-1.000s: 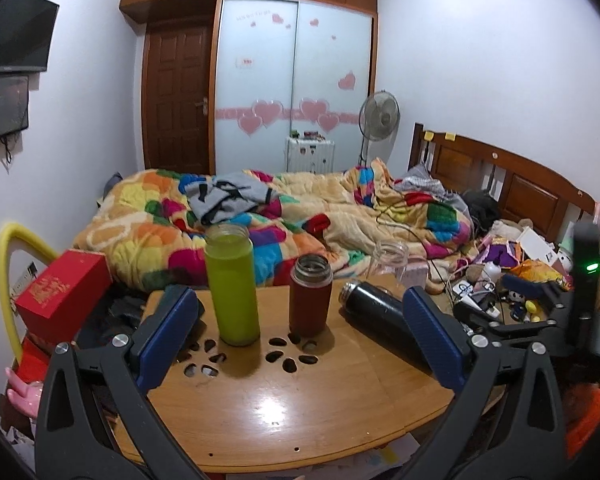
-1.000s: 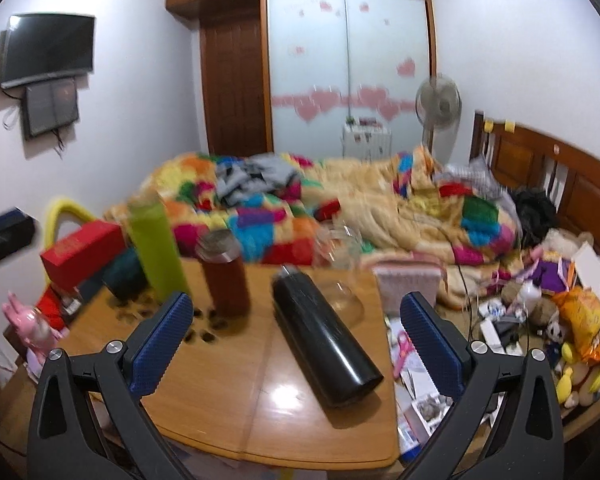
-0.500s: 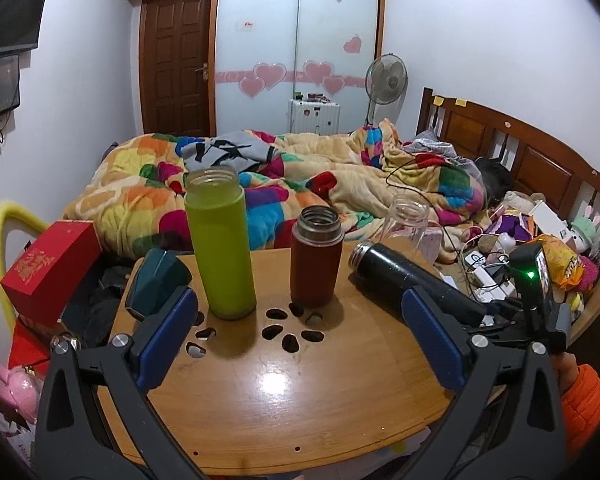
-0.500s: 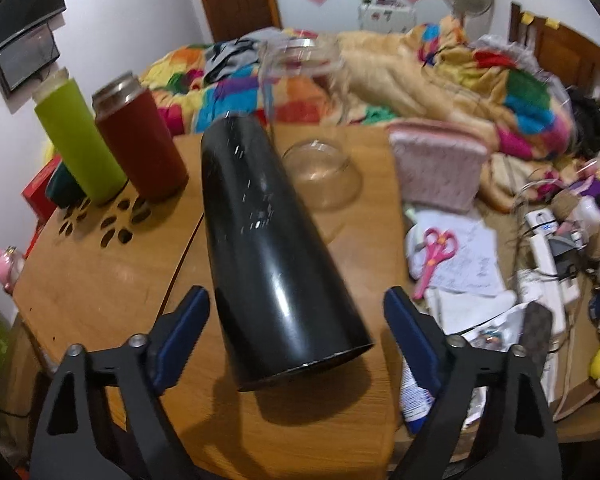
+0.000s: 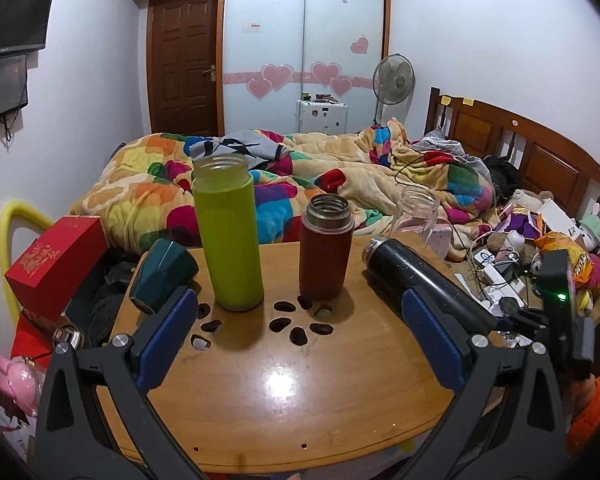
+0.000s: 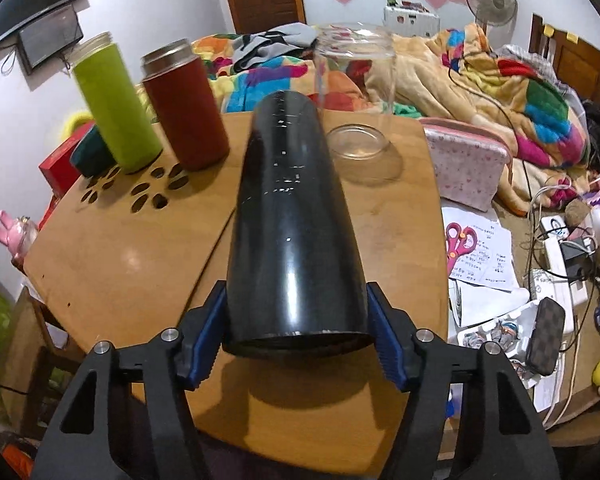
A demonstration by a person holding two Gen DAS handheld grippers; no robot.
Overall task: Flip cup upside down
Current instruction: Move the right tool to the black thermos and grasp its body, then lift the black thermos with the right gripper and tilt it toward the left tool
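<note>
A black cylindrical cup [image 6: 292,232] lies on its side on the wooden table [image 6: 132,248], base toward me; it also shows in the left wrist view [image 5: 416,280]. My right gripper [image 6: 294,340] has closed on its base end, blue pads against both sides. My left gripper [image 5: 296,340] is open and empty, low over the table's front. A green cup [image 5: 228,232], a red cup [image 5: 325,252] and a clear glass jar [image 6: 356,88] stand upright behind. A dark teal cup [image 5: 162,276] lies tipped at the table's left edge.
A pink pouch [image 6: 468,164], scissors [image 6: 458,240] and papers lie right of the table. A red box [image 5: 56,264] stands to the left. A bed with a colourful quilt [image 5: 340,176] is behind. Flower-shaped holes [image 5: 296,320] pierce the tabletop.
My right gripper has moved forward onto the black cup's base and closed from wide open to gripping it. The left gripper has drifted slightly closer to the table, still open.
</note>
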